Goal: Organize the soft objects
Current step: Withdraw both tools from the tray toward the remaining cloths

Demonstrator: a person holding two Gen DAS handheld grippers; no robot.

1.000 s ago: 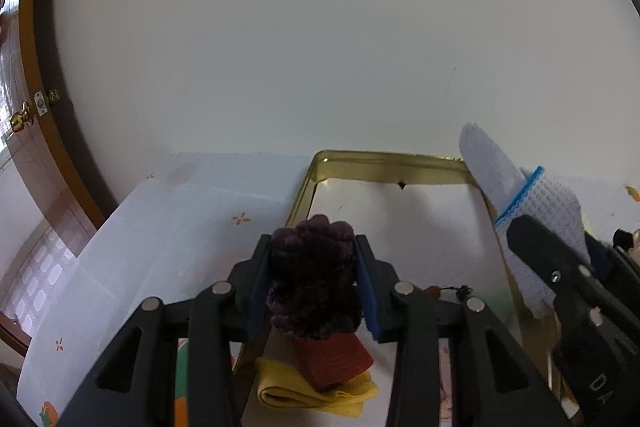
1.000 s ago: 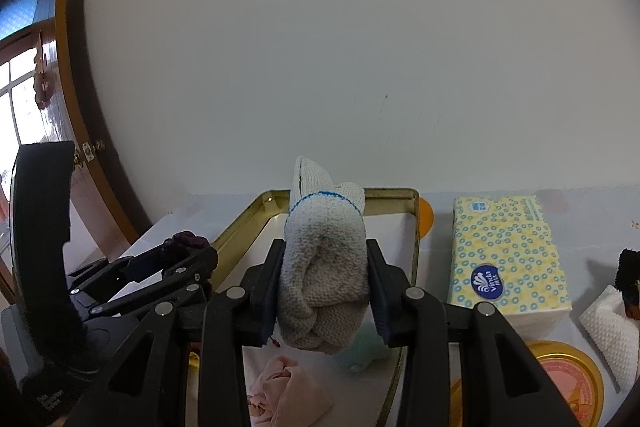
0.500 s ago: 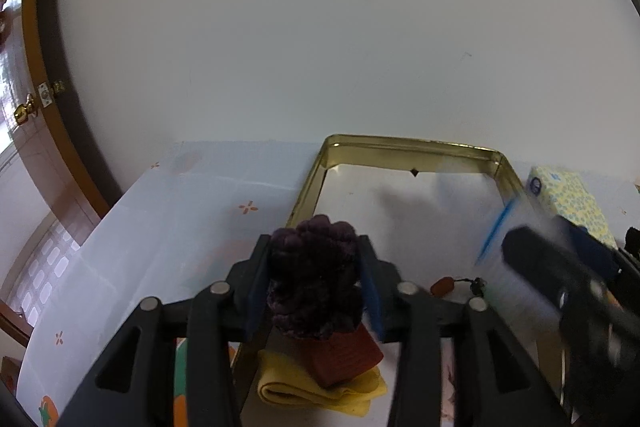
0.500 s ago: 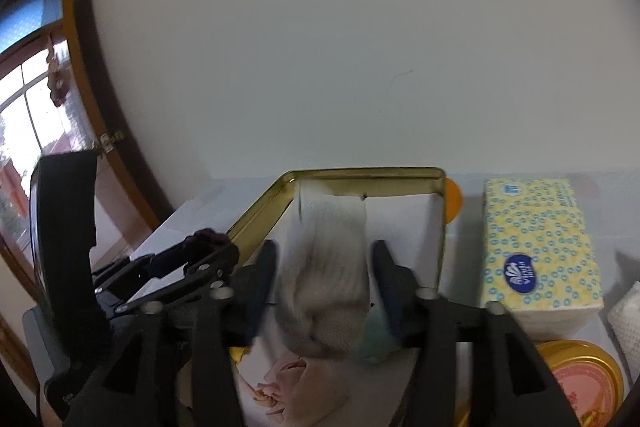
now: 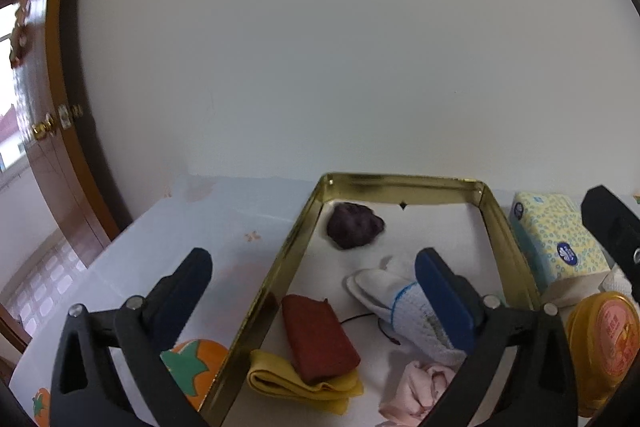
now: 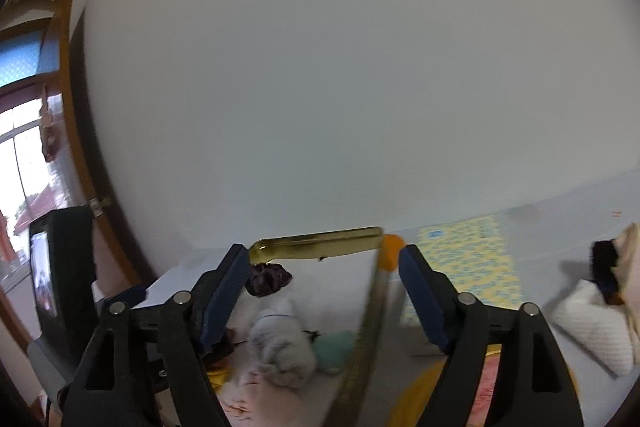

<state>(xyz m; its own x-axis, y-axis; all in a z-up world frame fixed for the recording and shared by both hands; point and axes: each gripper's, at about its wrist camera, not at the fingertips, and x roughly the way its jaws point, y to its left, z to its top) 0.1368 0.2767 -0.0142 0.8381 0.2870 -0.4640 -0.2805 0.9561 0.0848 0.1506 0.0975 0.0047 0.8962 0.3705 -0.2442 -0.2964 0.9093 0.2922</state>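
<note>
Jaws of the left gripper (image 5: 312,267) are spreading wide with nothing clamped, and the right gripper (image 6: 322,275) is opening too, its 2 pads clear of everything. Inside the gold tray (image 5: 276,279) lie the purple scrunchie (image 5: 355,225) near the far wall, the white sock (image 5: 396,301) mid-tray, and a red cloth (image 5: 318,337) on a yellow cloth (image 5: 296,383).

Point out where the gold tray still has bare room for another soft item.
Bare lining shows along the far wall of the tray, right of the purple scrunchie, down to the white sock. The near end is crowded: red cloth on yellow cloth, pink cloth.
</note>
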